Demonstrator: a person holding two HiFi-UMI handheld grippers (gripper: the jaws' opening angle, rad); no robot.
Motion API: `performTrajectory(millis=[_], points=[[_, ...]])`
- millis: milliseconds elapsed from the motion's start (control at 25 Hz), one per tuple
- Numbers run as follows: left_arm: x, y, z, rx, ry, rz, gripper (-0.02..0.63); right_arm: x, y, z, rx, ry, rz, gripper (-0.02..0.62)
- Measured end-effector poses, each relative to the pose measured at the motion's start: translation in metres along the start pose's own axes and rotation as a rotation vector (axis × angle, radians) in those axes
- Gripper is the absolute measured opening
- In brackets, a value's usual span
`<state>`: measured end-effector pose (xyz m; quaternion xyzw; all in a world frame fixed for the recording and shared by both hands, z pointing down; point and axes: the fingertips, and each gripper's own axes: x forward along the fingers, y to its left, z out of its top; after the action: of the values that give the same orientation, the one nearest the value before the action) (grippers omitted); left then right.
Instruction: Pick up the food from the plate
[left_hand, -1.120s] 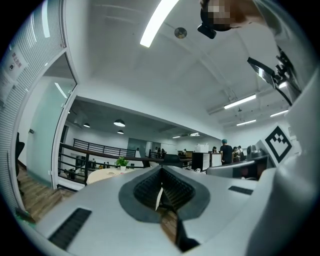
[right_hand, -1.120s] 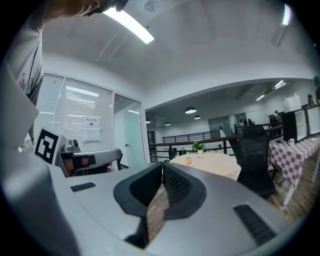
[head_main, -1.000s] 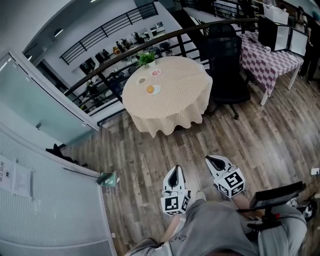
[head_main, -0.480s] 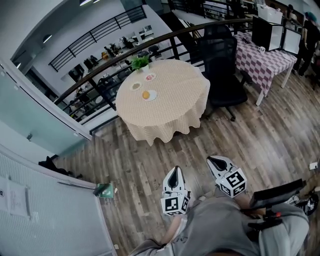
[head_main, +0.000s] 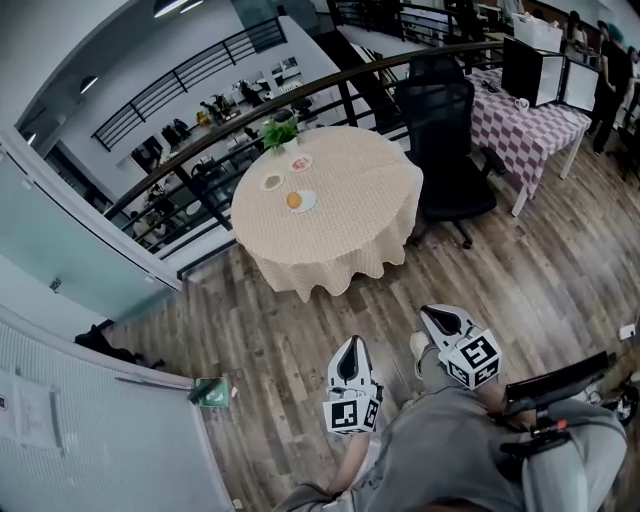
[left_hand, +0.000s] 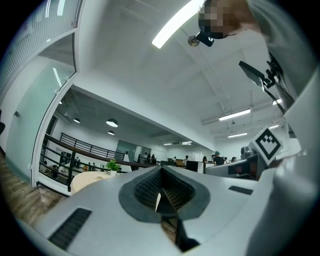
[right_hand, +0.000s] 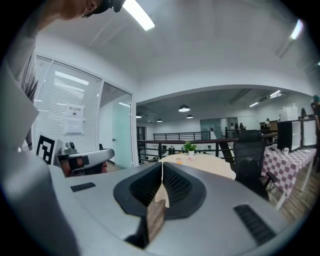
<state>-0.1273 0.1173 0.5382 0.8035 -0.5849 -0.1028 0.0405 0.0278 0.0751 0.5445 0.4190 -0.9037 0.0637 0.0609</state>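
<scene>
Orange food (head_main: 294, 201), apparently 1 piece, lies on plate (head_main: 311, 203), well apart from left gripper (head_main: 349, 347) and right gripper (head_main: 433, 316), both clenched empty; pickup not started.

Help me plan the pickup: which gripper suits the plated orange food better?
Right, narrowly: both are shut and far from the table, but the right gripper points straight at the plate, while the left gripper points past it.
</scene>
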Motion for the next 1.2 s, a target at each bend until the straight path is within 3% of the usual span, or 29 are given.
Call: performTrajectory(millis=[200, 560, 880, 1200], points=[[0.01, 0.009, 0.002, 0.008, -0.016, -0.004, 0.009, 0.029, -0.004, 0.008, 0.004, -0.037, 0.013, 0.015], [0.053, 0.052, 0.003, 0.012, -0.009, 0.09, 0.009, 0.109, -0.038, 0.005, 0.043, -0.033, 0.075, 0.015], [0.132, 0.109, 0.006, -0.012, 0.009, 0.15, 0.009, 0.207, -0.084, 0.024, 0.059, -0.032, 0.143, 0.015], [0.219, 0.165, 0.018, -0.03, 0.033, 0.261, 0.009, 0.302, -0.142, 0.059, 0.075, -0.025, 0.203, 0.015]])
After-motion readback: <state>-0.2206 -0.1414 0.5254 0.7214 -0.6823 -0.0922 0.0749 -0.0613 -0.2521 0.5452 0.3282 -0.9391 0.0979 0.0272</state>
